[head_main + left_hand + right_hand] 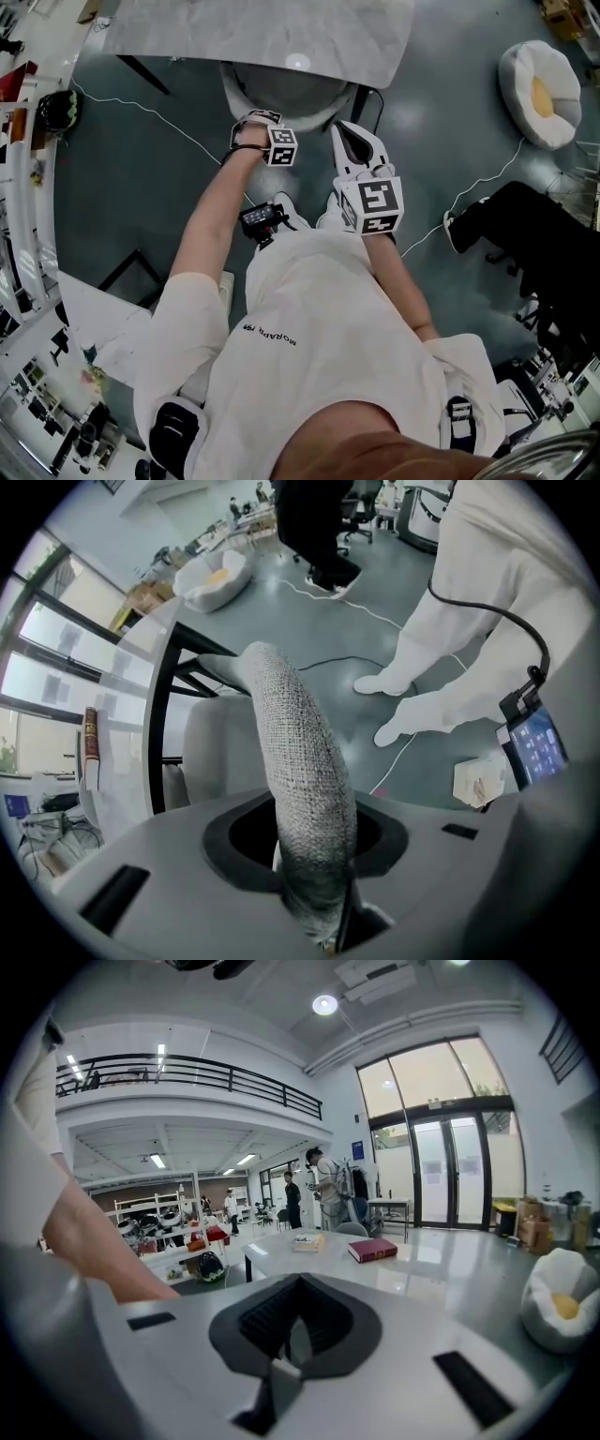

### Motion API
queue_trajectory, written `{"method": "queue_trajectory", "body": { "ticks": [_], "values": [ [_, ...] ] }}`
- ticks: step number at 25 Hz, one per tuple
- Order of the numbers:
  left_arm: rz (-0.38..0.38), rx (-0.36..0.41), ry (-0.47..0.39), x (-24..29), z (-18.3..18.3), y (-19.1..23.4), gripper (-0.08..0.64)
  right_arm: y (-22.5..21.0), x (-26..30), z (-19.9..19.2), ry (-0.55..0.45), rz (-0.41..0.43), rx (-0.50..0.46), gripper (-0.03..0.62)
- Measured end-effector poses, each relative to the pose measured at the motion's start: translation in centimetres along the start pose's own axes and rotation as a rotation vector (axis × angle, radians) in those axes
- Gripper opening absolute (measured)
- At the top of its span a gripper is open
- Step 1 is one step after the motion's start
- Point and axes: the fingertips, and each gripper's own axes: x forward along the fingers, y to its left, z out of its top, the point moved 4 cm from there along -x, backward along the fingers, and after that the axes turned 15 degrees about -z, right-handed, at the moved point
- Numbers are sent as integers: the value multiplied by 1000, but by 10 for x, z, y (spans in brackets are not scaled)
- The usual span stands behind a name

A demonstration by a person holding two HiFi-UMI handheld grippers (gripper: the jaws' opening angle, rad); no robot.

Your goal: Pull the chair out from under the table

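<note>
The chair [281,94] is grey, and its curved fabric backrest stands tucked against the near edge of the marble-topped table [262,33]. My left gripper [251,124] points straight down onto the top rim of the backrest. In the left gripper view the woven backrest rim [291,742] runs down between the jaws of the left gripper [319,902], which pinch it. Just right of the chair, my right gripper [349,139] hovers level with its jaws together and nothing in them. In the right gripper view, the right gripper [286,1354] looks out across the tabletop [394,1269].
A red book [373,1250] lies on the table. A white round cushion [542,94] and a black office chair [534,234] stand to the right. A white cable [141,108] trails over the floor at left, near a helmet [54,111] and shelving. People stand far off.
</note>
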Motion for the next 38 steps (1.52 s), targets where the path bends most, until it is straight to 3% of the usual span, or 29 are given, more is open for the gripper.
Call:
{"method": "queue_trajectory", "body": {
  "ticks": [4, 9, 20, 38],
  "values": [
    [-3, 22, 1, 5, -2, -1, 105, 2, 0, -1, -2, -2, 2, 2],
    [-4, -5, -24, 4, 1, -1, 62, -4, 2, -3, 7, -17, 2, 2],
    [-12, -27, -23, 2, -3, -3, 52, -11, -3, -6, 11, -41, 9, 2],
    [-29, -64, -32, -6, 10, -42, 51, -28, -16, -8, -7, -50, 26, 2]
  ]
}}
